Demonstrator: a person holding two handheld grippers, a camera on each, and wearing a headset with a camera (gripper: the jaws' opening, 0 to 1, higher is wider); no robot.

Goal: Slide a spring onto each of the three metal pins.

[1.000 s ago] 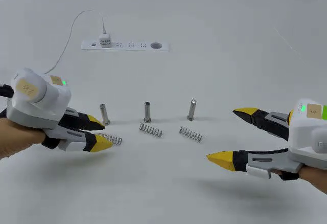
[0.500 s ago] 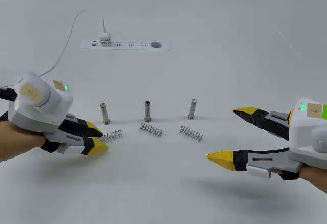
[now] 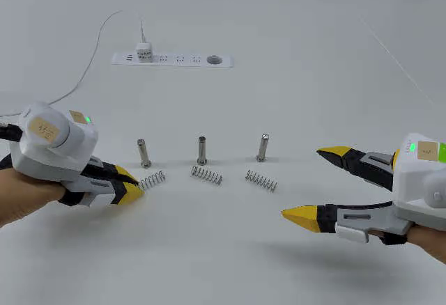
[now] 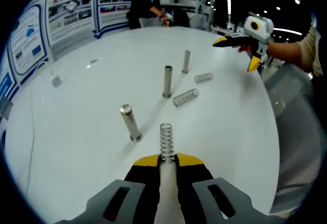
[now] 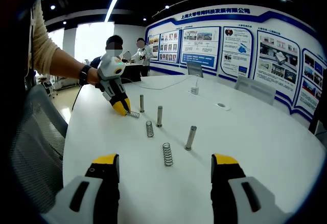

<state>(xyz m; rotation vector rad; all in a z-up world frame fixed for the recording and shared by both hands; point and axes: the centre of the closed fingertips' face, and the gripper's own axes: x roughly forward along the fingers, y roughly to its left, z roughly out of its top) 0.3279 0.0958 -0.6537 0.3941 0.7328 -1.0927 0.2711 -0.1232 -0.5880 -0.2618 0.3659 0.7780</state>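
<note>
Left tongs (image 4: 166,158) — tight on leftmost spring (image 4: 166,138)

- The left gripper (image 3: 134,185) lay low at the left, its yellow-tipped jaws pointing right and pinched together on one end of a spring (image 3: 152,179).
- In the left gripper view, its jaws (image 4: 167,158) met at the spring's near end (image 4: 166,139).
- The left hand (image 3: 21,193) gripped the body from behind.
- The right gripper (image 3: 302,183) hung at the right, pointing left, jaws spread wide and holding nothing.
- The right hand (image 3: 428,239) held it at the rear.
- A cream sleeve (image 5: 43,45) covered the left arm.
</note>
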